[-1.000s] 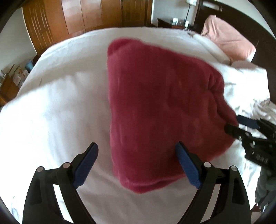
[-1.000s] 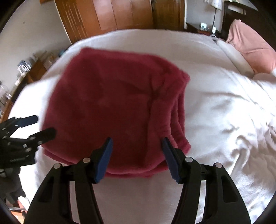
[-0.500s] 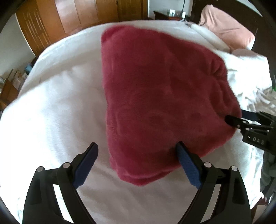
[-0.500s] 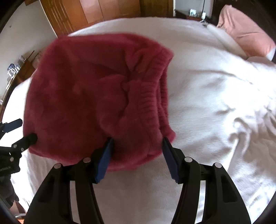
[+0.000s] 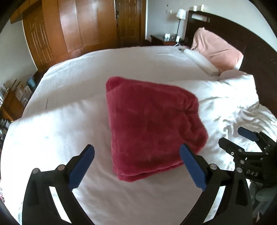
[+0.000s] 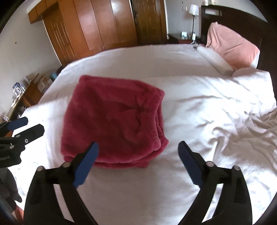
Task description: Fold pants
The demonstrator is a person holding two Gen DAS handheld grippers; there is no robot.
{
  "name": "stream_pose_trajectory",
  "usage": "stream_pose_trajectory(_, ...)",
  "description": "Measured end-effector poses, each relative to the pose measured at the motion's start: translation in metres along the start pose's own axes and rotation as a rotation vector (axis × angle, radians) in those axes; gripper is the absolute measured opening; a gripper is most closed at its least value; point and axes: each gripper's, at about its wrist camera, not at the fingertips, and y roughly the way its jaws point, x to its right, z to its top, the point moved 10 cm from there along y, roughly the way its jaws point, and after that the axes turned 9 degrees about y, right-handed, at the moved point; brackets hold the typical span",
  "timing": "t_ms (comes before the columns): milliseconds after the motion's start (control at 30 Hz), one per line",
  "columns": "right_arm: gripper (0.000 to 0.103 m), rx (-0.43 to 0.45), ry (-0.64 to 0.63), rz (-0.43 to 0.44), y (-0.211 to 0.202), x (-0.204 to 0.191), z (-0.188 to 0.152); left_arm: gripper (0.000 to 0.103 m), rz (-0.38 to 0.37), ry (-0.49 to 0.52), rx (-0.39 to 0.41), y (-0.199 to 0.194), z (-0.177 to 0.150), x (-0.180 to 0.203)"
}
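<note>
The dark red fleece pants (image 5: 152, 128) lie folded into a thick square stack on the white bed, with the ribbed waistband at the right side; they also show in the right wrist view (image 6: 114, 121). My left gripper (image 5: 136, 159) is open and empty, held above and in front of the stack's near edge. My right gripper (image 6: 138, 155) is open and empty, above the bed near the stack's front right corner. Each gripper shows at the side of the other's view: the right one (image 5: 238, 138) and the left one (image 6: 26, 126).
The white duvet (image 6: 207, 110) is rumpled at the right. A pink pillow (image 5: 218, 50) and a white bolster lean at the dark headboard. Wooden wardrobe doors (image 5: 77, 31) stand behind the bed. A cluttered low shelf (image 6: 22, 93) is at the left, and a nightstand with a lamp (image 5: 180, 15) is at the back.
Both grippers have pulled back and up from the pants, which now look smaller and lie free. The right gripper's jaws have opened wider.
</note>
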Motion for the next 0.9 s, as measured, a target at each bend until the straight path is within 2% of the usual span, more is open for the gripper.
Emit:
stream_pose_trajectory(133,0.097,0.038,-0.011,-0.006,-0.020,-0.008,0.013,0.098,0.017,0.007,0.025,-0.018,0.004,0.002)
stream_pose_trajectory(233,0.097,0.063,-0.012,-0.006,-0.034,-0.012,0.018,0.098,0.074,0.007,0.070,-0.039,0.011,-0.005)
stream_pose_trajectory(367,0.097,0.089,-0.032,0.003,-0.051,-0.022,0.023,0.098,0.124,-0.040,0.123,-0.063,0.020,-0.017)
stream_pose_trajectory(467,0.099,0.105,-0.068,0.015,-0.066,-0.034,0.025,0.098,0.167,-0.087,0.108,-0.078,0.022,-0.027)
stream_pose_trajectory(533,0.099,0.115,-0.084,0.018,-0.077,-0.041,0.025,0.098,0.158,-0.097,0.104,-0.086,0.023,-0.029)
stream_pose_trajectory(733,0.099,0.152,-0.113,0.032,-0.110,-0.060,0.022,0.098,0.180,-0.056,0.163,-0.120,0.028,-0.023)
stream_pose_trajectory(900,0.100,0.172,-0.124,0.029,-0.128,-0.067,0.022,0.098,0.232,-0.011,0.184,-0.145,0.034,-0.017)
